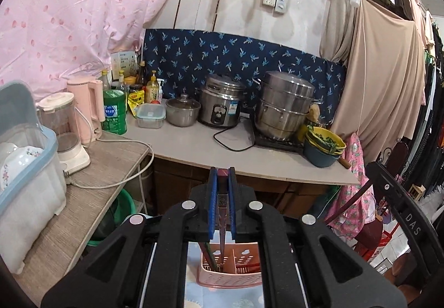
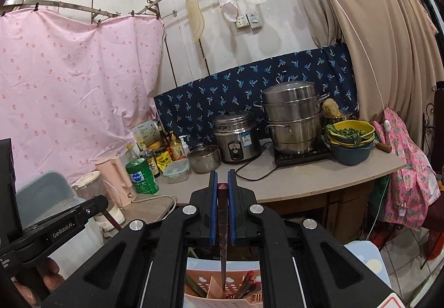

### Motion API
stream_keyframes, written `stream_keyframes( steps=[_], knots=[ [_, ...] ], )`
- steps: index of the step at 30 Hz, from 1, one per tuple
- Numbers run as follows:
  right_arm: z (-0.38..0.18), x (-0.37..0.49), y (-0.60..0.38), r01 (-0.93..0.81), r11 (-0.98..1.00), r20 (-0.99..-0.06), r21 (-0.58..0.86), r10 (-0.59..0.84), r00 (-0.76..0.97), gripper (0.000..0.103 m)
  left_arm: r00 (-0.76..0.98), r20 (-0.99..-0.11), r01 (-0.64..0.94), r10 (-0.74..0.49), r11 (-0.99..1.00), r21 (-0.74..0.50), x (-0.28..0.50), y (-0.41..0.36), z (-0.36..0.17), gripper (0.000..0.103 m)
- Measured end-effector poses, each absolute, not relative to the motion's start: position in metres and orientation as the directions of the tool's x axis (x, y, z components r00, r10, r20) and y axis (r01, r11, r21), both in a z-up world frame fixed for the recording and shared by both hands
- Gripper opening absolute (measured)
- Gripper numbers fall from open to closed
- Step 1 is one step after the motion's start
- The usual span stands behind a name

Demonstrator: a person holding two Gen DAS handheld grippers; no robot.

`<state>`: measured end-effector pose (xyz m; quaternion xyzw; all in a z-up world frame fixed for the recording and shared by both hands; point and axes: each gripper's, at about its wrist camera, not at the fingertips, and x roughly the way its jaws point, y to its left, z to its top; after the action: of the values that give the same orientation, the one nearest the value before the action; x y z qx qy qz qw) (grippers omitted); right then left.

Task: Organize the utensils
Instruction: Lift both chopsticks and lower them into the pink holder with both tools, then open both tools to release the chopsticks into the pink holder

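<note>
Chopsticks in both my tongs. Left gripper [image 1: 222, 183] clenched on one dark chopstick [image 1: 222, 213], its tip hanging down over the pink basket [image 1: 233, 272] below. Right gripper [image 2: 222, 186] clenched on another chopstick [image 2: 222, 235], pointing down into the same pink basket [image 2: 211, 291], where more chopsticks [image 2: 247, 290] lean in the right compartment. Counter [image 1: 194, 147] beyond holds pots and bottles.
</note>
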<state>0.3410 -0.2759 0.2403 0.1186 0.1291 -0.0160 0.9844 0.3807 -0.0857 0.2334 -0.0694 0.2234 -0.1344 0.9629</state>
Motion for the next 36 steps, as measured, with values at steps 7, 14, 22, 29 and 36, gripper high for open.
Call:
stream_keyframes(
  steps=[7,14,22,29,36],
  knots=[
    [0.198,0.372,-0.274,0.068,0.974,-0.342,0.216,0.01,0.94,0.007,0.833,-0.473,0.221,-0.288,0.956,-0.192,0.403,-0.095,0.196,0.007],
    [0.169,0.387,-0.275,0.074,0.975,-0.403,0.209,0.017,0.915,0.007,0.81,-0.51,0.226,-0.289,0.957,-0.183,0.41,-0.103,0.171,0.007],
    [0.163,0.386,-0.27,0.066,0.979,-0.422,0.192,0.021,0.906,0.011,0.807,-0.523,0.225,-0.275,0.961,-0.158,0.407,-0.106,0.163,0.015],
    [0.166,0.37,-0.269,0.052,0.98,-0.415,0.191,0.033,0.909,0.016,0.811,-0.52,0.225,-0.268,0.963,-0.145,0.397,-0.102,0.164,0.031],
    [0.162,0.346,-0.269,0.046,0.981,-0.428,0.187,0.039,0.903,0.021,0.814,-0.526,0.218,-0.246,0.969,-0.117,0.38,-0.097,0.163,0.032]
  ],
)
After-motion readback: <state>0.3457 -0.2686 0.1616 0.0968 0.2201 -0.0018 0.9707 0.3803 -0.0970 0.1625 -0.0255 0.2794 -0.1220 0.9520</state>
